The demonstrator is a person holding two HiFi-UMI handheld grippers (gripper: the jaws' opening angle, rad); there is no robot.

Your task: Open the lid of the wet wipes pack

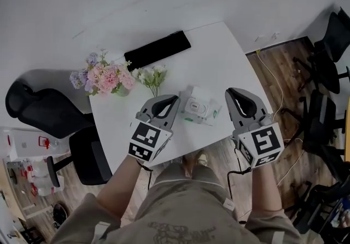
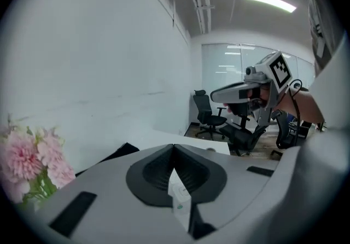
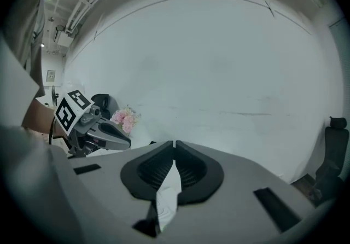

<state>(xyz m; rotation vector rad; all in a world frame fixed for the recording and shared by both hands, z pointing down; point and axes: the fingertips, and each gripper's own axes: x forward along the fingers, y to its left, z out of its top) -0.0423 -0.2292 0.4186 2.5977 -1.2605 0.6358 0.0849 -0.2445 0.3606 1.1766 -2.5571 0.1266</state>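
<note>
The wet wipes pack (image 1: 198, 107), white with a rounded lid panel on top, lies near the front edge of the white table (image 1: 219, 57). I cannot tell whether its lid is up. My left gripper (image 1: 175, 98) hangs just left of it and my right gripper (image 1: 228, 91) just right, both above the table, apart from the pack. Both sets of jaws meet tip to tip, as the left gripper (image 2: 174, 147) and right gripper (image 3: 174, 143) show in their own views. Through the gap behind the left tips shows a bit of the white pack (image 2: 179, 191).
A bunch of pink and white flowers (image 1: 106, 79) stands at the table's left. A long black bar (image 1: 157, 50) lies at the back. Office chairs stand on the left (image 1: 49, 111) and on the right (image 1: 328, 51). A cable (image 1: 276, 87) runs over the wooden floor.
</note>
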